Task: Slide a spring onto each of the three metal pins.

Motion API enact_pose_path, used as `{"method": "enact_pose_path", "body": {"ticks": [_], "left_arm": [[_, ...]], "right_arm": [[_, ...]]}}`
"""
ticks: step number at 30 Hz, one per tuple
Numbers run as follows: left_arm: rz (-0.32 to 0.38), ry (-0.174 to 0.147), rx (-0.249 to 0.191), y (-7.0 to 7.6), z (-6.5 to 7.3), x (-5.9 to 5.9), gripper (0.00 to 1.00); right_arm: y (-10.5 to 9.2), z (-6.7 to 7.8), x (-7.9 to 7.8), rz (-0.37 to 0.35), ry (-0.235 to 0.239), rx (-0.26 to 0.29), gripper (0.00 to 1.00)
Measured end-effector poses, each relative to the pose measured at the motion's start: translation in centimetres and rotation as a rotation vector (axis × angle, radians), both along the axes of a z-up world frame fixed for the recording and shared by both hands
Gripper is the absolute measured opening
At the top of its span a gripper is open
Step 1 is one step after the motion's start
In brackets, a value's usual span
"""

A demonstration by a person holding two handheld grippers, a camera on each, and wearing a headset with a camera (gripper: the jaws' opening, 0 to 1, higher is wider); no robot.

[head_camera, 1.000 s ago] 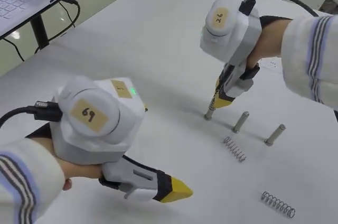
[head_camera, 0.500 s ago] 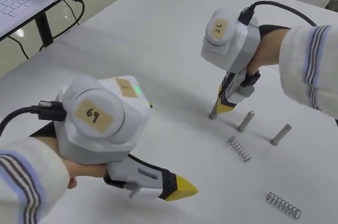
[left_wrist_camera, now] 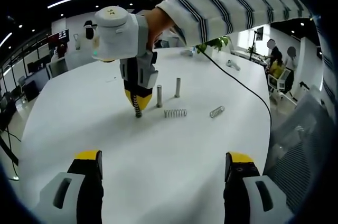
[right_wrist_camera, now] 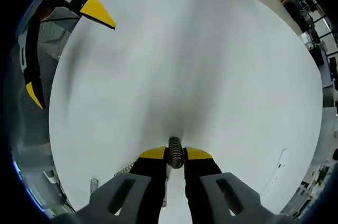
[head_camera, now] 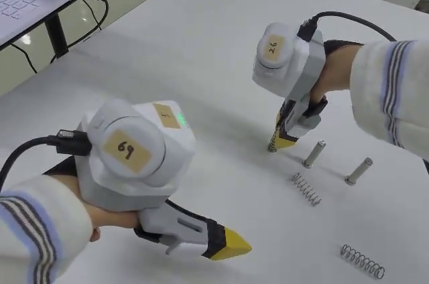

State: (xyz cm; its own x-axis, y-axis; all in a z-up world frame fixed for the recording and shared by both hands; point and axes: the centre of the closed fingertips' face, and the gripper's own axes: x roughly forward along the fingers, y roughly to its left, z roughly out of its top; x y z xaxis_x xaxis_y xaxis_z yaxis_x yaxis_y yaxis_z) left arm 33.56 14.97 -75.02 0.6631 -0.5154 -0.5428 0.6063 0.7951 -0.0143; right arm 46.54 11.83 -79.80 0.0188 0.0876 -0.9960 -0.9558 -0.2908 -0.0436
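Right tongs point down at the table, jaws clenched on a spring threaded over the first pin. Left tongs hover well apart from them, jaws wide open and empty. Just beside the right tongs stand the second pin and, beyond it, the third pin, both bare. One loose spring lies near them, another loose spring farther off. Likely risks: an off-axis push could jam the coil or tip the pin into its neighbour. A compressed spring could jump off on release.
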Motion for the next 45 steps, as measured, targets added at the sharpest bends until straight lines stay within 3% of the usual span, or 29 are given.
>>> {"method": "enact_pose_path", "body": {"ticks": [4, 7, 16, 21, 25, 28, 31, 42, 45], "left_arm": [[0.014, -0.013, -0.016, 0.3, 0.7, 0.3, 0.95], [0.019, -0.025, -0.002, 0.6, 1.0, 0.5, 0.95], [0.014, -0.022, 0.004, 0.5, 1.0, 0.3, 0.95], [0.010, -0.017, 0.013, 0.6, 0.9, 0.1, 0.94], [0.005, -0.016, 0.019, 0.5, 1.0, -0.1, 0.94], [-0.002, -0.005, 0.013, 0.3, 0.9, -0.3, 0.94], [-0.018, 0.009, 0.006, 0.0, 0.8, -0.5, 0.95], [-0.025, 0.000, -0.030, -0.1, 1.9, -0.3, 0.96], [-0.030, 0.014, -0.023, 0.0, 1.7, -0.5, 0.96]], "right_arm": [[0.0, -0.2, -0.1, 0.008, -0.013, 0.011, 0.15], [-0.3, -0.3, -0.4, 0.011, -0.017, 0.004, 0.17], [-0.6, 0.5, -0.8, -0.002, -0.022, 0.018, 0.20], [-0.3, 1.3, -0.1, -0.033, -0.059, 0.071, 0.31], [-0.6, 2.5, 0.1, -0.065, -0.061, 0.107, 0.31], [-0.4, 3.9, 0.2, -0.091, -0.063, 0.186, 0.39], [-1.0, 4.8, -0.7, -0.109, -0.032, 0.205, 0.48], [-2.9, 6.5, -3.5, -0.133, -0.002, 0.261, 0.53], [-2.9, 7.1, -3.9, -0.168, -0.002, 0.317, 0.63]]}}
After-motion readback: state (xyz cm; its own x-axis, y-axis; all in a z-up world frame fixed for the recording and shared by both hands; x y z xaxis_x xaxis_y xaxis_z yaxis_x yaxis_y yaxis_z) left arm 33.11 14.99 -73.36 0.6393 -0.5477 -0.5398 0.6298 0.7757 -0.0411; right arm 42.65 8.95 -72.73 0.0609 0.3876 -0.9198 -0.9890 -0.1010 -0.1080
